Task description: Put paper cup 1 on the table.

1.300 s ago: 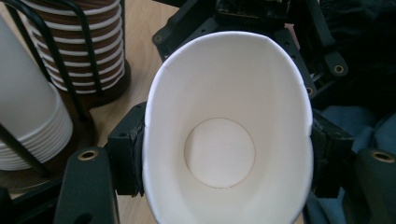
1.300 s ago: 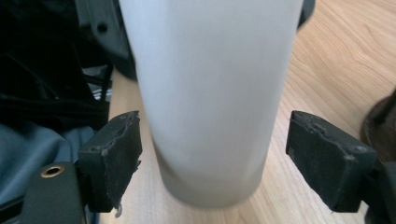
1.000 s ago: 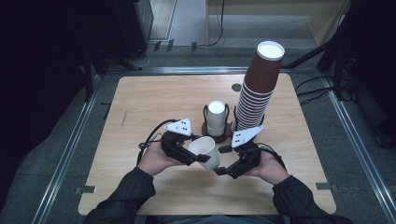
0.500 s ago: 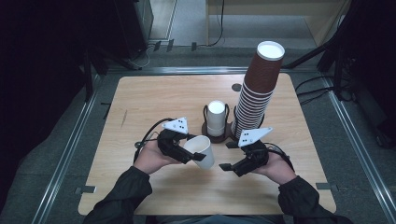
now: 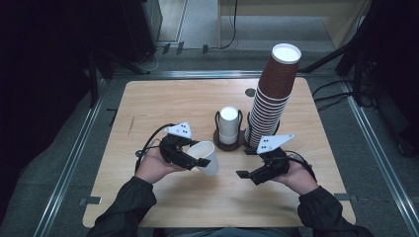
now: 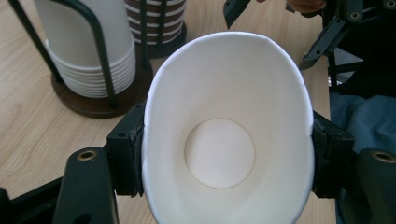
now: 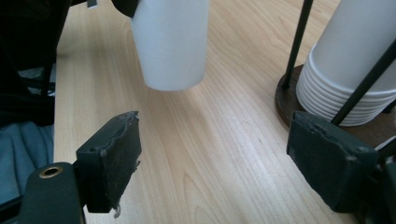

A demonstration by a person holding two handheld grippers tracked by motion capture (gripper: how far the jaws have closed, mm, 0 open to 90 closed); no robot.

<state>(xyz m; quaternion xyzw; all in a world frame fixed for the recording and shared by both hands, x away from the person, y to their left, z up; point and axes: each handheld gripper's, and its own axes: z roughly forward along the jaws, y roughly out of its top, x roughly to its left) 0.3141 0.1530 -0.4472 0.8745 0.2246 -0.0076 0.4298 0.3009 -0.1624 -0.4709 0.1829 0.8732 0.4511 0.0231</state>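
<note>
Squeezing the white cup [image 6: 224,140] out of round above the near-left table [image 5: 148,98], the left gripper [image 5: 192,159] risks creasing or dropping it, while the right gripper [image 5: 249,174], jaws wide and empty, waits just right of it.
</note>
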